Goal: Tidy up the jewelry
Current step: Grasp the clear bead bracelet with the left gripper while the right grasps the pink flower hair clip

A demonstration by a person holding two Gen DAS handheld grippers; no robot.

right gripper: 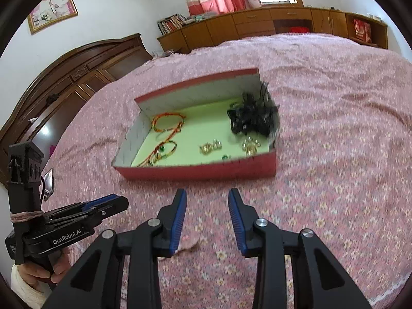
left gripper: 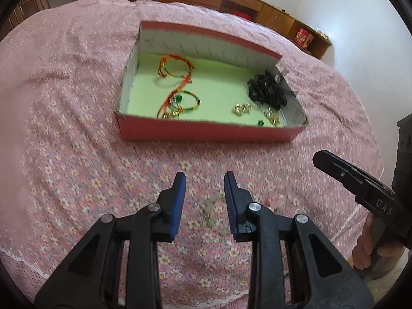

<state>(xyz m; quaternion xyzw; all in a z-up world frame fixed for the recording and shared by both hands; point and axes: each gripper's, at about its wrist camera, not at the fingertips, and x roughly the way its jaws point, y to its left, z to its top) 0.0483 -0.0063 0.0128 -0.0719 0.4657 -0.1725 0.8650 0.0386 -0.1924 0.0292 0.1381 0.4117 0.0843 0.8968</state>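
A red box with a pale green floor lies on the bed. It holds two braided orange bracelets, a heap of black hair ties, gold rings and a green bead. My left gripper hovers open in front of the box, above a pale bead bracelet on the bedspread. A blurred pink piece lies to its right. My right gripper is open too, nothing between its fingers, with that pink piece beside its left finger. The box is ahead of it.
The pink flowered bedspread covers the whole bed. In the right wrist view, a dark wooden headboard stands at the left, and low wooden cabinets line the far wall. A hand holds the left gripper's handle.
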